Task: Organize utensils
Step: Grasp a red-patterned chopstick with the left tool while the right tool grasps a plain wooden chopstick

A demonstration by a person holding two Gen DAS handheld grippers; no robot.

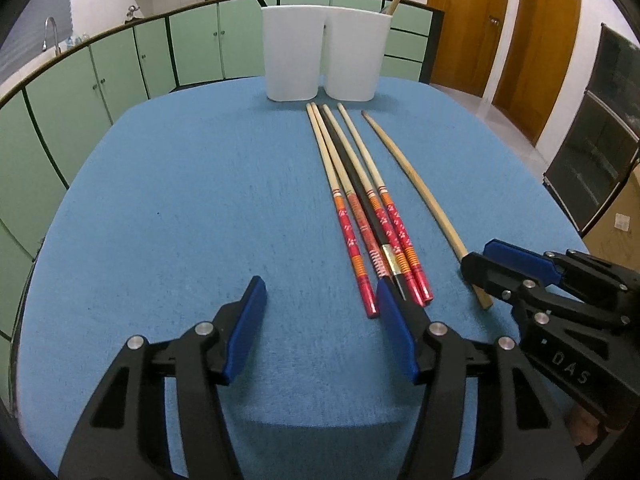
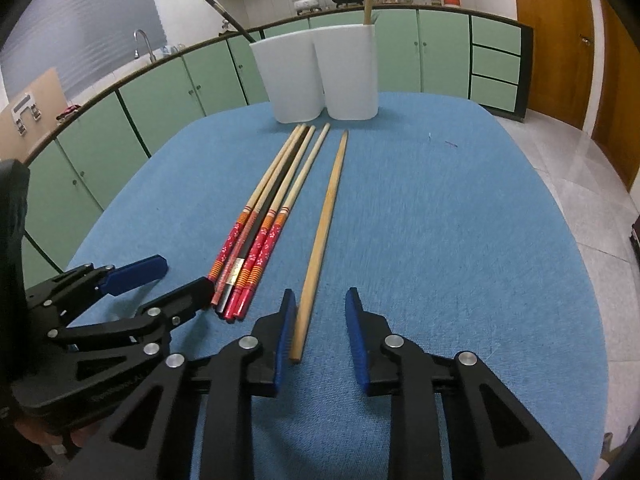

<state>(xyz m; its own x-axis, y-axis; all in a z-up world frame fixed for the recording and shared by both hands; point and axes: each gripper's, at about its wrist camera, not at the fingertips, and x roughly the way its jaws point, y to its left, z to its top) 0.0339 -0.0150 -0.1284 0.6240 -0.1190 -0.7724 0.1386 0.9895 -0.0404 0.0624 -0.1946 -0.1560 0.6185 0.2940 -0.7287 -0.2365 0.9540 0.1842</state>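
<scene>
A bundle of red-handled chopsticks (image 1: 360,216) (image 2: 260,236), with one black chopstick among them, lies lengthwise on the blue table (image 1: 180,200). To its right lies a single plain wooden chopstick (image 1: 416,184) (image 2: 324,220). My left gripper (image 1: 320,284) (image 2: 184,276) is open with only cloth between its fingers; its right finger is beside the bundle's near ends. My right gripper (image 2: 320,296) (image 1: 478,258) is open and straddles the near end of the plain chopstick. The stick lies close by the left pad, and the right pad stands apart from it.
Two white holders (image 1: 292,52) (image 1: 356,52) stand side by side at the table's far edge; the left one holds a dark chopstick, the right one a plain wooden one. Green cabinets (image 1: 120,80) run behind, and wooden doors (image 1: 500,28) are at the right.
</scene>
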